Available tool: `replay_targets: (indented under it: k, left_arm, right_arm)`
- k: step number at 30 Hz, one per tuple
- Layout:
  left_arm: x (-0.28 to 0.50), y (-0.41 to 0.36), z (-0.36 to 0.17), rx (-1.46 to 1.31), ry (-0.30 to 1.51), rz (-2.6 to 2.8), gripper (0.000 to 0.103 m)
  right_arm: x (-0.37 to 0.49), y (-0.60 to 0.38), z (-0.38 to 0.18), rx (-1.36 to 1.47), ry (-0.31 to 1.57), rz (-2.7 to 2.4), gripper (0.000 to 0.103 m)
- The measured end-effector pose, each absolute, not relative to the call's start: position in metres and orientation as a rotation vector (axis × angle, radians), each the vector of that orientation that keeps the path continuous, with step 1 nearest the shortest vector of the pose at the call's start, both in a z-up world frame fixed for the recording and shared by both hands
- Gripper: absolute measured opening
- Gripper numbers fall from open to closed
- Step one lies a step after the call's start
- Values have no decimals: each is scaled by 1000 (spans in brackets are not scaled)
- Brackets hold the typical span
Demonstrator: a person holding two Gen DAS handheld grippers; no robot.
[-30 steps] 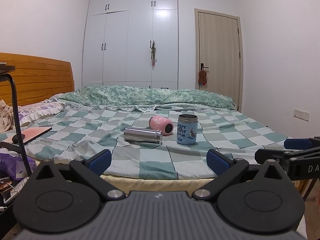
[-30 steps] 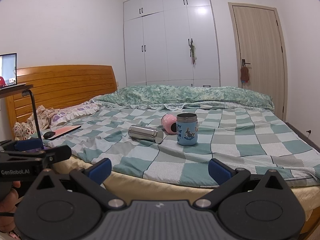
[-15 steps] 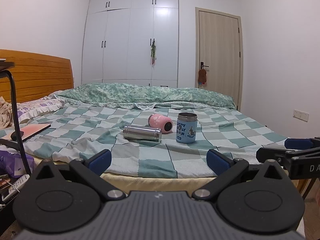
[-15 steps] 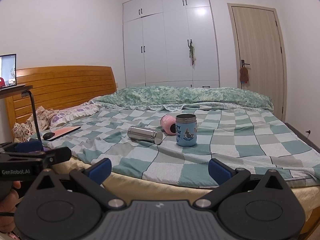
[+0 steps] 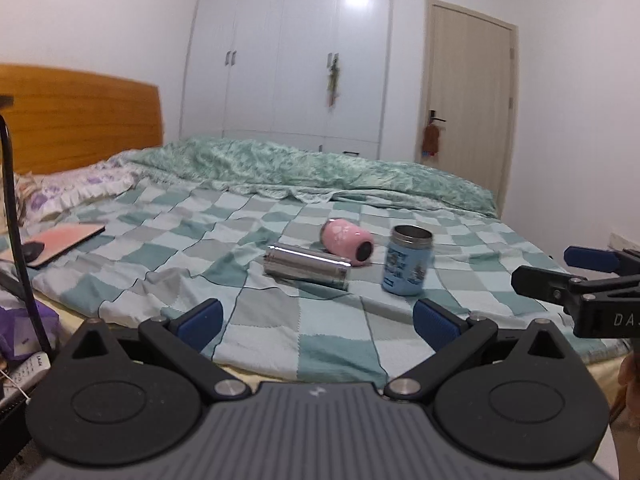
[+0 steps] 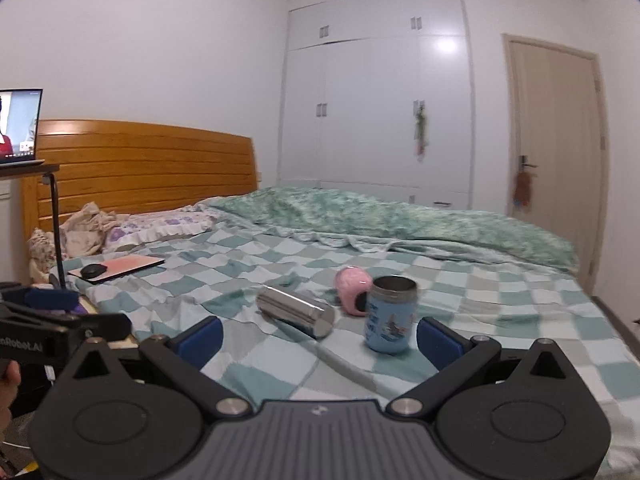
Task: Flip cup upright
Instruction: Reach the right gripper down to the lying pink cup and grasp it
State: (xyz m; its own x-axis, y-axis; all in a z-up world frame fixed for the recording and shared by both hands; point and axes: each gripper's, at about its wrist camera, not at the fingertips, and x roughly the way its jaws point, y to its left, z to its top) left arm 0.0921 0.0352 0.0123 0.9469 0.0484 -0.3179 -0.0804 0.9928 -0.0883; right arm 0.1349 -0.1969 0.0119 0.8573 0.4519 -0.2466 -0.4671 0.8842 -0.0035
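Three cups sit on the checked bedspread (image 5: 280, 320). A steel cup (image 5: 307, 265) (image 6: 295, 310) lies on its side. A pink cup (image 5: 347, 241) (image 6: 352, 289) lies on its side behind it. A blue cup (image 5: 407, 265) (image 6: 391, 313) stands upright at the right. My left gripper (image 5: 318, 320) is open and empty, short of the bed's near edge. My right gripper (image 6: 320, 334) is open and empty, close in front of the steel and blue cups. The right gripper also shows at the right of the left wrist view (image 5: 576, 272).
A pink laptop with a mouse (image 6: 114, 267) lies at the bed's left. A side table with a screen (image 6: 20, 128) stands left, its black pole (image 5: 16, 216) near my left gripper. A green duvet (image 6: 400, 216), wardrobe (image 6: 376, 100) and door (image 6: 556, 152) lie beyond.
Both grippers have moved forward toward the bed and risen a little; the cups look larger and nearer. The cups have not moved.
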Motion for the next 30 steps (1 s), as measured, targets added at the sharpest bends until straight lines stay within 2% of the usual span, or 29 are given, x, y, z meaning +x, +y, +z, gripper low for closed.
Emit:
replay_targets:
  k: [7, 14, 23, 30]
  left_arm:
    - [163, 55, 15, -110, 320, 41, 103]
    - [276, 72, 18, -62, 357, 45, 103]
    - [451, 83, -6, -56, 515, 45, 103]
    - [557, 86, -38, -215, 699, 56, 103]
  right_arm:
    - [228, -158, 7, -60, 348, 579, 103]
    - [348, -126, 13, 69, 336, 577, 103]
    - [514, -84, -12, 248, 304, 584, 103]
    - [568, -82, -37, 190, 337, 592, 103]
